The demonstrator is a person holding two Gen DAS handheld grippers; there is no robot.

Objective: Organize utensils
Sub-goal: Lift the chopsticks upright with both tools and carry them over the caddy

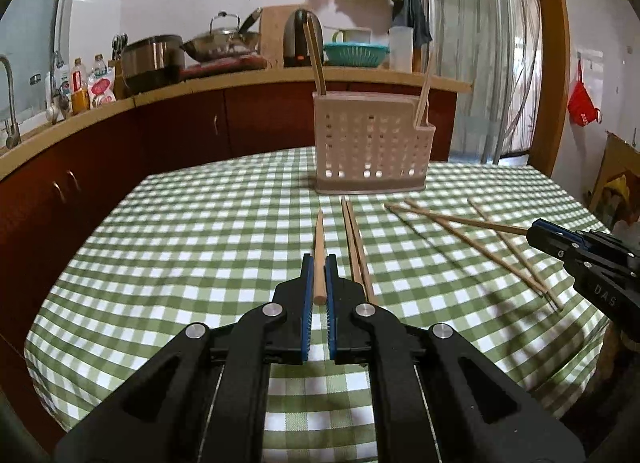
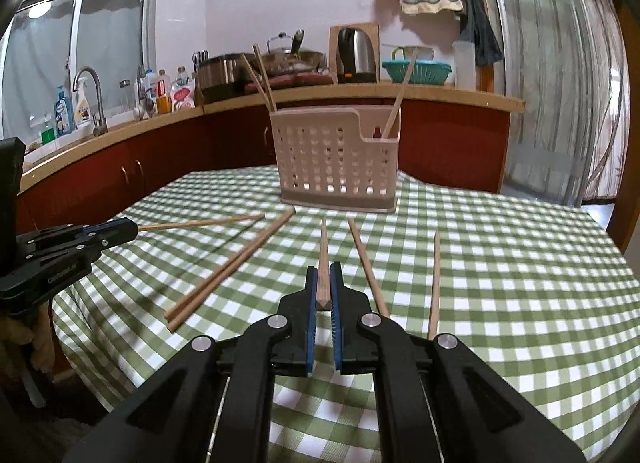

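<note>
A pink perforated utensil holder [image 1: 372,149] stands on the green checked tablecloth [image 1: 200,223], with chopsticks upright in both ends; it also shows in the right wrist view [image 2: 336,161]. My left gripper [image 1: 319,263] is shut on a wooden chopstick [image 1: 319,247] that points toward the holder. My right gripper [image 2: 324,271] is shut on another chopstick [image 2: 323,251]. The right gripper shows at the right edge of the left wrist view [image 1: 538,233], the left gripper at the left of the right wrist view [image 2: 130,227]. Loose chopsticks [image 1: 356,247] [image 2: 228,267] lie on the cloth.
A kitchen counter [image 1: 240,79] with pots, a kettle [image 1: 300,39], bottles and a teal basket [image 1: 356,53] runs behind the table. A sink tap [image 2: 90,95] is at the left. Towels hang on the wall. A sliding door is at the right.
</note>
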